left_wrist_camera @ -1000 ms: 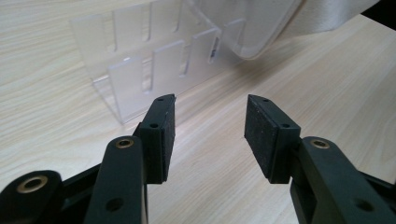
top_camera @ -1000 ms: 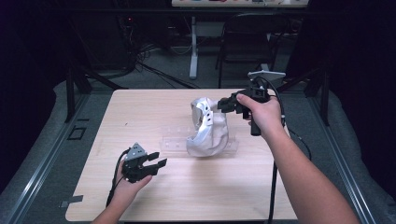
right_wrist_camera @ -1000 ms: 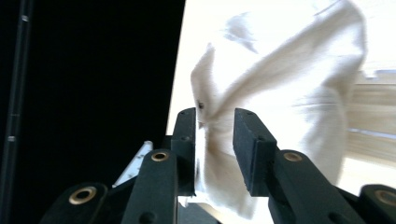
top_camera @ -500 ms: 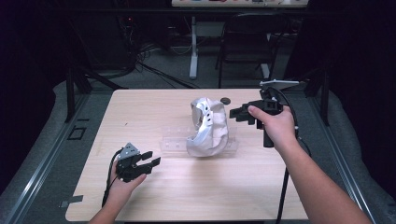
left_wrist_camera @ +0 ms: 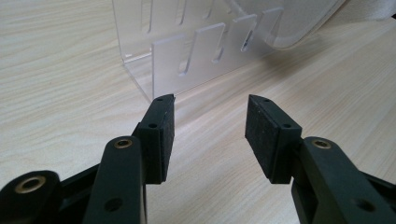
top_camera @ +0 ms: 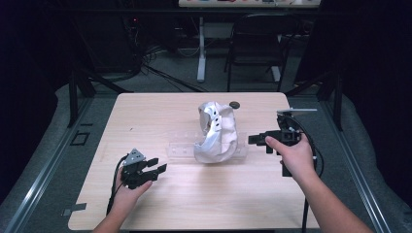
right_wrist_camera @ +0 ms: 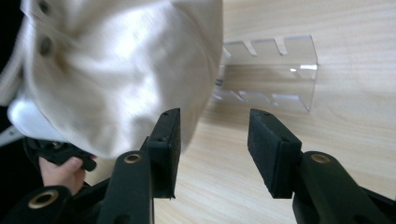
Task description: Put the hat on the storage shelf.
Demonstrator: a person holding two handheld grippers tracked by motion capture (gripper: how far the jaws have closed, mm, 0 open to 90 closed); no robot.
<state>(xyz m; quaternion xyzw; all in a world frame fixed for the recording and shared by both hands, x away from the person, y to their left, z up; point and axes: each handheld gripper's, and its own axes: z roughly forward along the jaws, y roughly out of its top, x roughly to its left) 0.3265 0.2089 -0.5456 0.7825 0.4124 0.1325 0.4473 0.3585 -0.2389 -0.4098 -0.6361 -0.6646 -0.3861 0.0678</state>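
A cream baseball cap (top_camera: 216, 131) rests over a clear acrylic slotted rack (top_camera: 182, 148) in the middle of the wooden table (top_camera: 160, 111). The cap (right_wrist_camera: 116, 65) shows its eyelets and crown in the right gripper view, with the rack's end (right_wrist_camera: 280, 74) beside it. My right gripper (top_camera: 256, 140) hovers to the cap's right, open and holding nothing. My left gripper (top_camera: 155, 165) sits low at the front left, open and holding nothing, with its jaws pointing at the rack's (left_wrist_camera: 196, 51) left end in the left gripper view.
A small dark round object (top_camera: 234, 104) lies on the table behind the cap. Beyond the far edge stand a chair (top_camera: 257, 43) and a desk leg (top_camera: 201, 48) on a dark floor with cables. Metal rails (top_camera: 48, 160) run along both table sides.
My right gripper has pulled away from the cap, moving right and toward the front. My left gripper has drifted slightly toward the front. The cap stays on the rack.
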